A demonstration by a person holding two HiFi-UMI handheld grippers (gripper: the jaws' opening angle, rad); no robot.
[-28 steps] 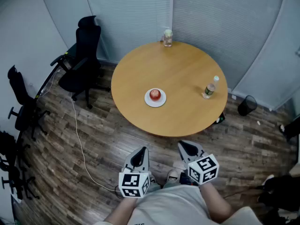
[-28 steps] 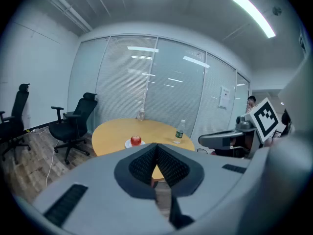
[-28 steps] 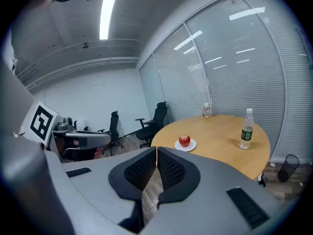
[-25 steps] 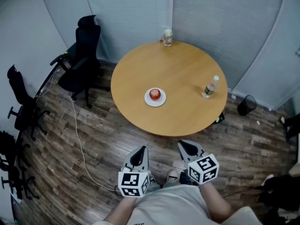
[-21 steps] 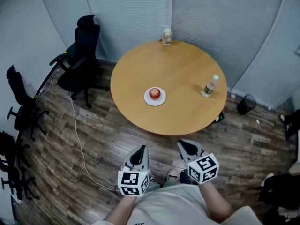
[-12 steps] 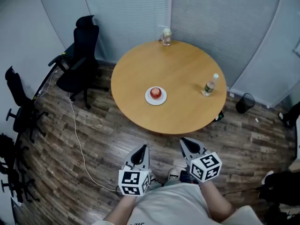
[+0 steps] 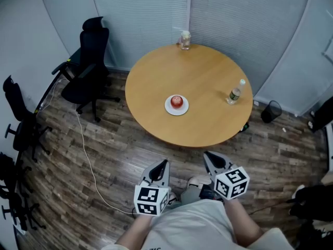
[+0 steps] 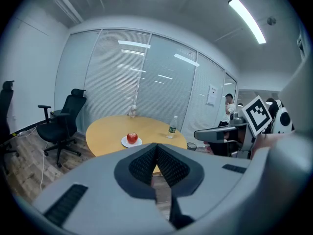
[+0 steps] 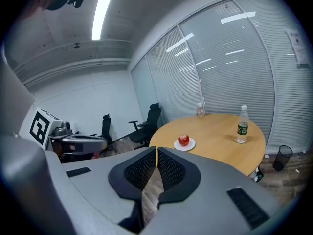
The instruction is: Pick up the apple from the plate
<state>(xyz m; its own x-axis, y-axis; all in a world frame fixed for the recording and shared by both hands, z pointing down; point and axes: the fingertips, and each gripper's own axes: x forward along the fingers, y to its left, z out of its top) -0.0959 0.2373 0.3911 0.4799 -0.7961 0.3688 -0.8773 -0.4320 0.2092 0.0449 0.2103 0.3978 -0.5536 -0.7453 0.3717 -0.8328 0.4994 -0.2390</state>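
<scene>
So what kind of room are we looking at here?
Most likely an office meeting room. A round wooden table stands in the middle, black office chairs are pushed off to one side, and the walls behind are glass panels with blinds.

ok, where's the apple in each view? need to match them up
Head view: apple on the plate, near the picture's middle.
Left gripper view: apple left of centre, just above the jaws.
Right gripper view: apple right of centre, above the jaws.
Shared landmark: water bottle, right of the apple in all three.
</scene>
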